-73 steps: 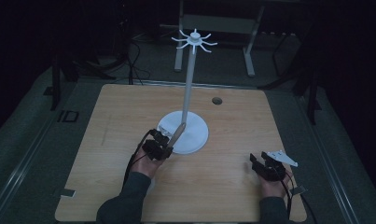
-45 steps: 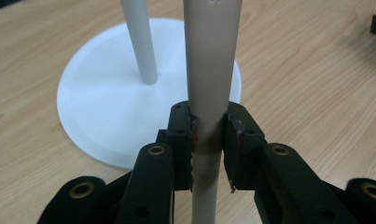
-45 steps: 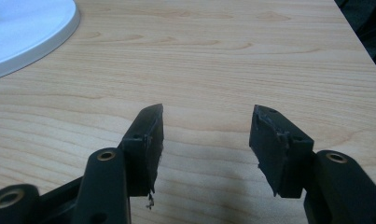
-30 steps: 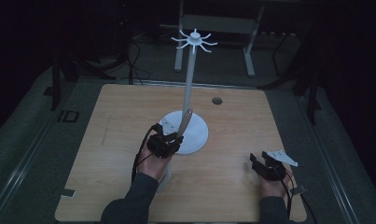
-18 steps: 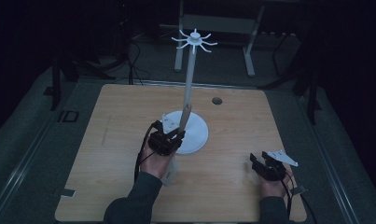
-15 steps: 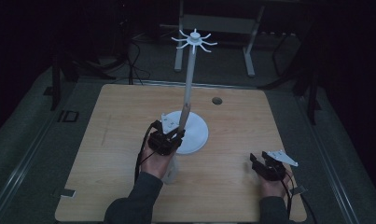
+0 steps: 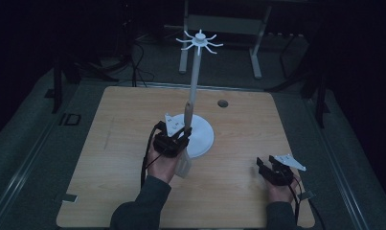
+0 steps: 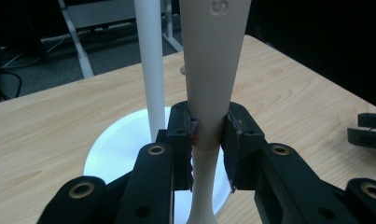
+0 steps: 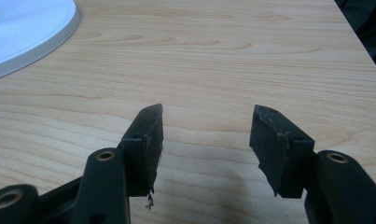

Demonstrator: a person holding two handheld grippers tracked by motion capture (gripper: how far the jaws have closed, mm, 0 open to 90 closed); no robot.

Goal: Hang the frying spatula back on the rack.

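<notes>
The left gripper (image 7: 174, 139) pinches a pale spoon-like utensil (image 8: 209, 70) around its narrowing neck, both pads pressed against it. The utensil stands nearly upright, wide handle up, its thin lower end reaching the desk (image 7: 114, 143) just at the near rim of the stand's base. In the left gripper view a raised "S" can be read near the top of the handle; the rest of that marking is cut off by the picture's upper edge.

Right behind the utensil rises the white pole (image 8: 149, 65) of the stand (image 7: 200, 136). Its round flat base sits a little behind the middle of the desk, and its crown (image 7: 198, 40) of short curved hooks is high above, well clear of the utensil's top. The pole stands just beside the utensil, apart from it, on its far left as the left gripper view shows it.

The right gripper (image 9: 204, 135) rests low near the desk's near right corner, jaws spread with bare wood between them. The base's rim (image 9: 45, 42) shows at the upper left of its view, well apart.

A small dark round hole (image 7: 222, 103) lies close to the far edge, right of the pole. A grey tab (image 7: 68, 197) sits at the near left corner. On the dark floor beside the desk's left edge, pale letters read "ID" (image 7: 68, 120). Behind the desk stands a metal frame with two legs (image 7: 224, 28).
</notes>
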